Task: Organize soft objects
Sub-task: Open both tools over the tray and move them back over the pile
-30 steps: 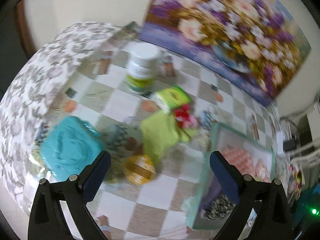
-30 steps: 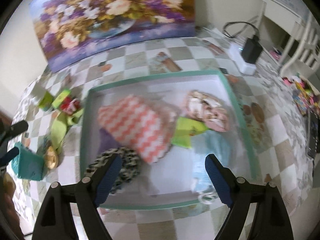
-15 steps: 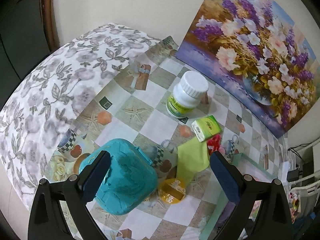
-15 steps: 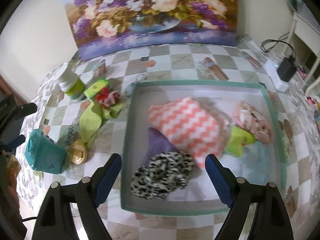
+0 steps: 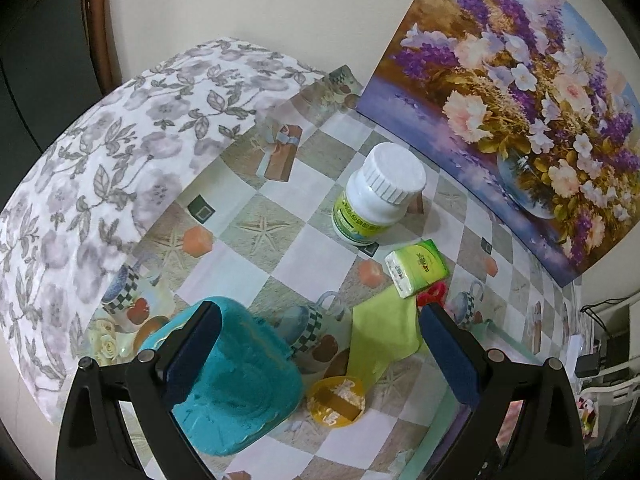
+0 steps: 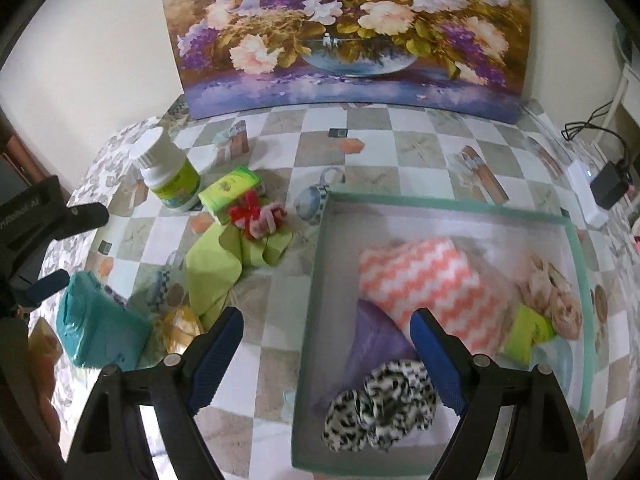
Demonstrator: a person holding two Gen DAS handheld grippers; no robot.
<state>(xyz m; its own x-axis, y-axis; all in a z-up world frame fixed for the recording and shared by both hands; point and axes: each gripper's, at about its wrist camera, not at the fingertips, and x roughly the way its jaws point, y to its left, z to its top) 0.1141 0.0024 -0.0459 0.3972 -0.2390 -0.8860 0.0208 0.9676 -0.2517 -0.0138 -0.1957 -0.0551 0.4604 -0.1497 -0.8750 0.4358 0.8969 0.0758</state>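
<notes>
Left of the green tray (image 6: pixel 320 264), my left gripper (image 5: pixel 316 354) has swung from the tray's corner toward the teal pouch (image 5: pixel 236 384), jaws wide and empty. My right gripper (image 6: pixel 326 354), equally wide and empty, has drifted to the tray's left rim; the leopard scrunchie (image 6: pixel 380 404) lies inside, the green cloth (image 6: pixel 216 268) outside.

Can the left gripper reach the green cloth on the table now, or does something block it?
Probably yes. The left gripper is open, and the green cloth lies uncovered just ahead, with the teal pack off to one side.
</notes>
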